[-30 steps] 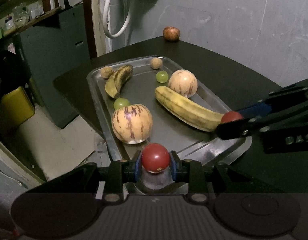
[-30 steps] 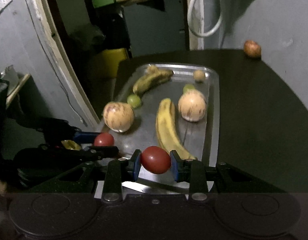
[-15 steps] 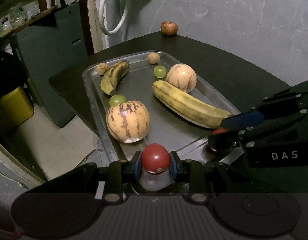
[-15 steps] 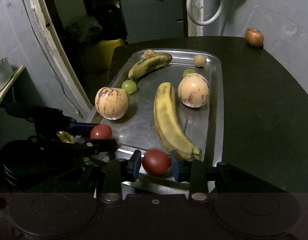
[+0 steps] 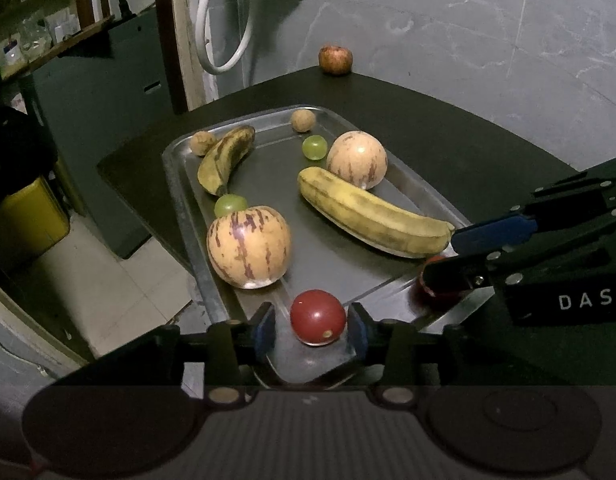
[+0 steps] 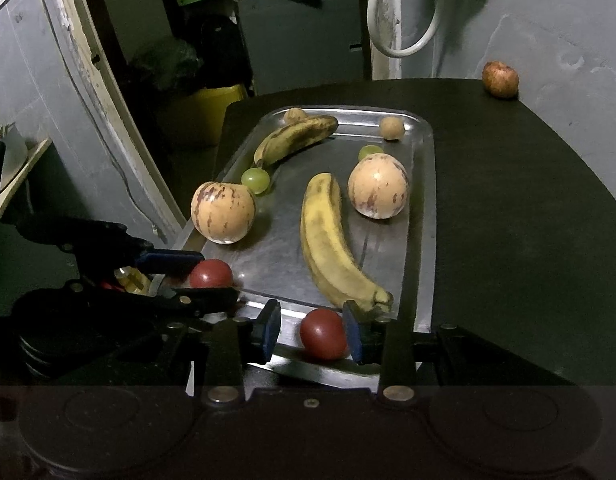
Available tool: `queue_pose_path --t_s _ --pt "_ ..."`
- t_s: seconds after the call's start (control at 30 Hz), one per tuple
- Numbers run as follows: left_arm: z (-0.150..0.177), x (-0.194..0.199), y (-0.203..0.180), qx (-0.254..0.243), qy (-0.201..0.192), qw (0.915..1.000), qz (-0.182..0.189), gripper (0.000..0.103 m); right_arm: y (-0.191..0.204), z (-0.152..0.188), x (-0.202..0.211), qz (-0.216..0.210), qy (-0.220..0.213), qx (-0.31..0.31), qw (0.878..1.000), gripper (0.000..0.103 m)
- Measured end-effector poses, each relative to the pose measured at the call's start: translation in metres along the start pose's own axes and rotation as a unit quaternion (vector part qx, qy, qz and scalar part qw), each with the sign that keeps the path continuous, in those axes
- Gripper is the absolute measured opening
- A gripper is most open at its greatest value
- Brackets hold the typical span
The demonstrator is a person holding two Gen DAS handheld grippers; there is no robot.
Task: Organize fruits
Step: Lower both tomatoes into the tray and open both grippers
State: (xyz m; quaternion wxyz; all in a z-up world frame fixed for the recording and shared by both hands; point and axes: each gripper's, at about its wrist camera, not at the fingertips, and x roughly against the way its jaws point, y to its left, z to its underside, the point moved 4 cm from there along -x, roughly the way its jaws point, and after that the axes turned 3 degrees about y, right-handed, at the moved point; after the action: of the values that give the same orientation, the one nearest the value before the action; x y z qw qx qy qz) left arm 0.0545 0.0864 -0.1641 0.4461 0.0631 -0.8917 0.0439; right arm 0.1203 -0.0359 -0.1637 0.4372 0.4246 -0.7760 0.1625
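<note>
At the near edge of the steel tray (image 5: 180, 216), each gripper has a red tomato sitting between parted jaws.

The left gripper (image 5: 311, 330) frames the left tomato (image 5: 317, 317) with gaps both sides; the right gripper (image 6: 311, 330) stands wide, its right pad touching the right tomato (image 6: 323, 334). The large banana (image 6: 328, 240) lies lengthwise, stem toward the grippers; the small banana (image 6: 294, 140) lies diagonally behind it on the dark worktop (image 6: 508, 208).

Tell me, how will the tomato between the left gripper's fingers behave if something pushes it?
The tomato is round and smooth, so it would probably roll. It lies by the tray edge, where a push might send it off. The left gripper stands open around it; its skin looks glossy, perhaps slippery.
</note>
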Motion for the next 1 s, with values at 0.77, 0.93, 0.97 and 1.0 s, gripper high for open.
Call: queue_pose_path --t_s 0.77,0.93,0.97,1.0 --pt "-0.042 0.081 -0.01 0.052 -0.068 0.996 0.025 0.103 -0.037 -0.009 0.142 0.066 -0.119 -0.077 0.988 0.101" --pt "-0.041 0.089 -0.014 0.061 -0.054 0.9967 -0.008 0.103 -0.039 0.001 0.163 0.07 -0.126 -0.1 0.984 0.102" --pt "-0.039 0.091 -0.015 0.058 -0.051 0.9969 -0.015 0.103 -0.038 0.004 0.165 0.069 -0.126 -0.1 0.985 0.102" --pt "-0.037 0.094 -0.016 0.056 -0.048 0.997 -0.02 0.103 -0.036 0.007 0.165 0.068 -0.124 -0.101 0.985 0.102"
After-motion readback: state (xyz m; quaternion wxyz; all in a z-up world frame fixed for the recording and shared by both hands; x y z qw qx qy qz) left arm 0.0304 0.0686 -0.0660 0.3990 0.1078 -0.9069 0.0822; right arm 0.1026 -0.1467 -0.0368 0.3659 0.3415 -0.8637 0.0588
